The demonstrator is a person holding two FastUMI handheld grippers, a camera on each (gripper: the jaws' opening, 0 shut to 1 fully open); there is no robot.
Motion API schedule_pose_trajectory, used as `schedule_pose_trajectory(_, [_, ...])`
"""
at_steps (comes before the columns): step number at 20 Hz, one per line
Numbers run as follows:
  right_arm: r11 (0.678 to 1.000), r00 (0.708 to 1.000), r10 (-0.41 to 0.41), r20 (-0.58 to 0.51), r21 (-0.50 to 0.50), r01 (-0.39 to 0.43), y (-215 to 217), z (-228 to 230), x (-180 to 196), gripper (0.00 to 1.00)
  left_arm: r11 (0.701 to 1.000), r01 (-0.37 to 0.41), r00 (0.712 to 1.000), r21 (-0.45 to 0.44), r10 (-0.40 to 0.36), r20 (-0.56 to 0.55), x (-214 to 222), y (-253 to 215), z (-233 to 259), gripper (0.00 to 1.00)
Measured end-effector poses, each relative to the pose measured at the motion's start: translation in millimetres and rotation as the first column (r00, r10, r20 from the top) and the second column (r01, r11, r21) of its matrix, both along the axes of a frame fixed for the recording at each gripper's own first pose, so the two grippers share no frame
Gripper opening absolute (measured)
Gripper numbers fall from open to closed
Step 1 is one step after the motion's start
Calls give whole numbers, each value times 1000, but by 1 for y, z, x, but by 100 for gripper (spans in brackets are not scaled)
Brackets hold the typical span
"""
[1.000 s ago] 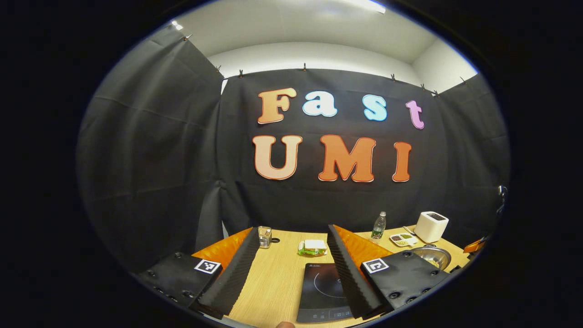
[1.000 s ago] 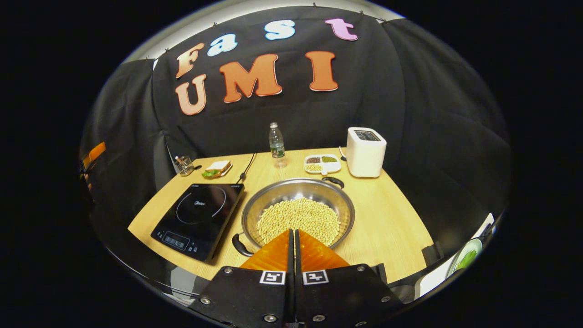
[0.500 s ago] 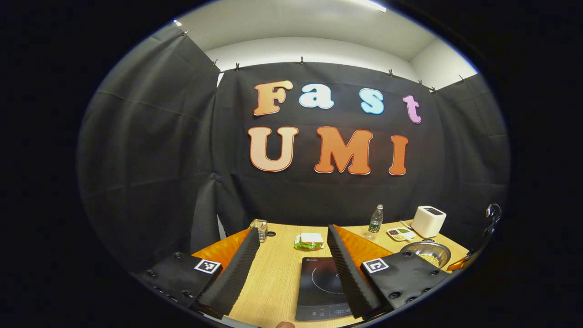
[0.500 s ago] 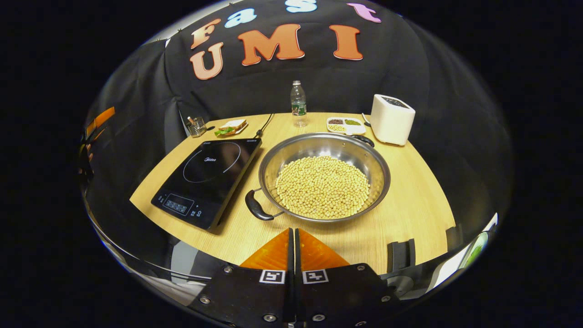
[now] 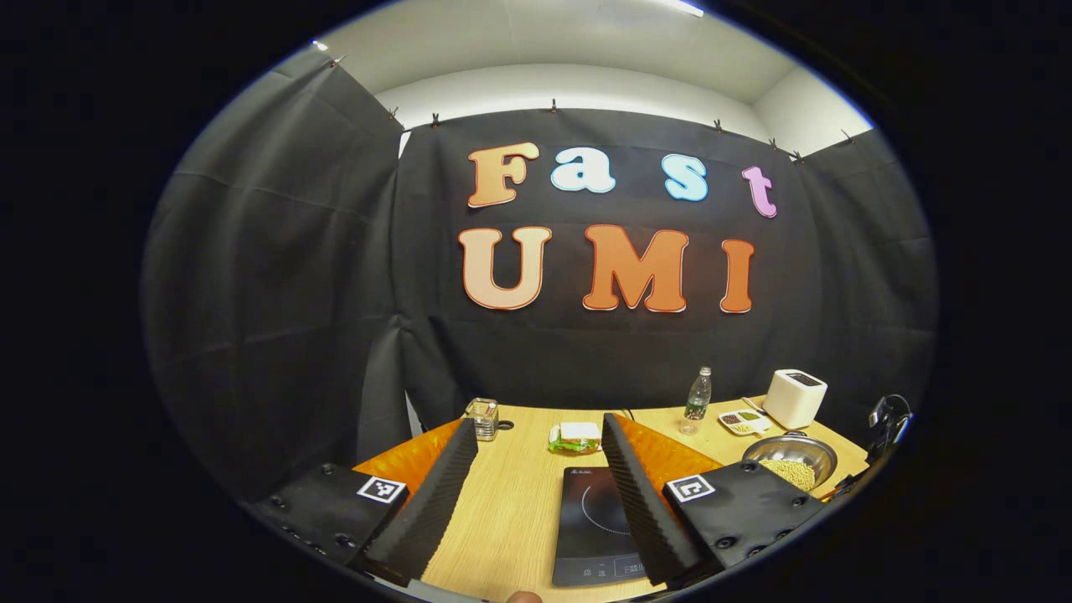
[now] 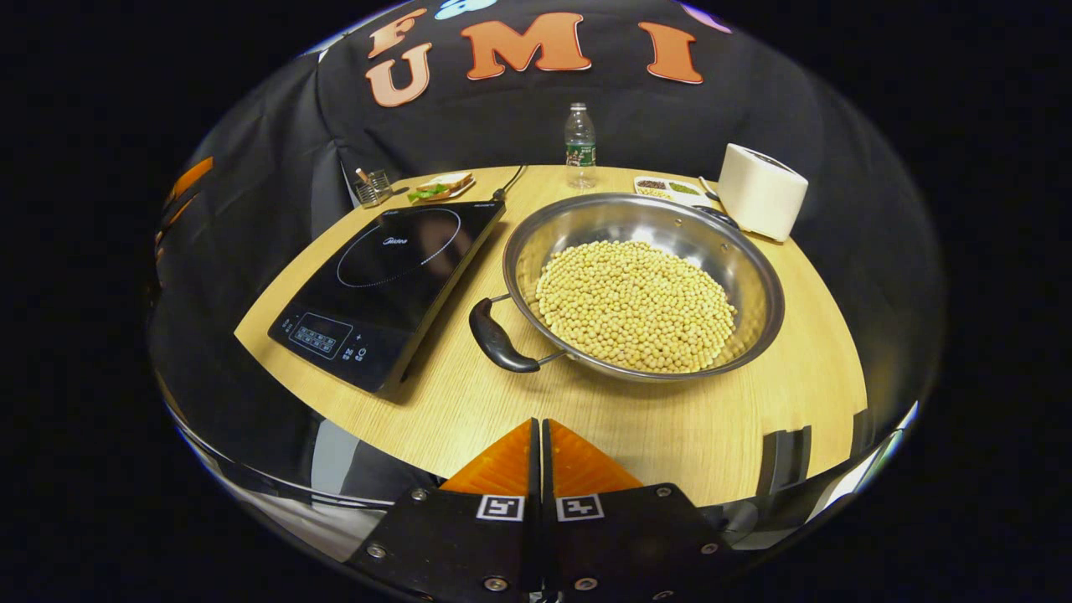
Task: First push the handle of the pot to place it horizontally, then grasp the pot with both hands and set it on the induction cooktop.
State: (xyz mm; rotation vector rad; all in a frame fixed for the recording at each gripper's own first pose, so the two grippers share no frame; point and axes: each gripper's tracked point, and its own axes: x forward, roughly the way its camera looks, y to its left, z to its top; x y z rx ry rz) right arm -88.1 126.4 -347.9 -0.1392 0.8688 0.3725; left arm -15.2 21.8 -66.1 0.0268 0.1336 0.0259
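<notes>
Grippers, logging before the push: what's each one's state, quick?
Left gripper: open, holding nothing.
Right gripper: fingers closed together, holding nothing.

1. The left gripper (image 5: 536, 469) is held level, its two ribbed fingers spread wide apart with nothing between them; one sits at about 7 o'clock in the left gripper view, the other at about 5 o'clock.
2. The right gripper (image 6: 541, 456) tilts downward, its two orange fingers pressed together at 6 o'clock in the right gripper view, gripping nothing.
</notes>
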Motion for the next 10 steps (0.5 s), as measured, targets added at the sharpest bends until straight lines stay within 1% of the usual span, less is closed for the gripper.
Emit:
schedule_pose_trajectory(5, [1000,1000,14,-1,-10,-14,13,-10,16,0,1000,-20,1000,19,20,-3,-4,11,-2,98])
schedule_pose_trajectory(10, [999,1000,28,4,-23,-28,25,-12,27,0,1000,-23,1000,19,23,-20,-3,16,-7,98])
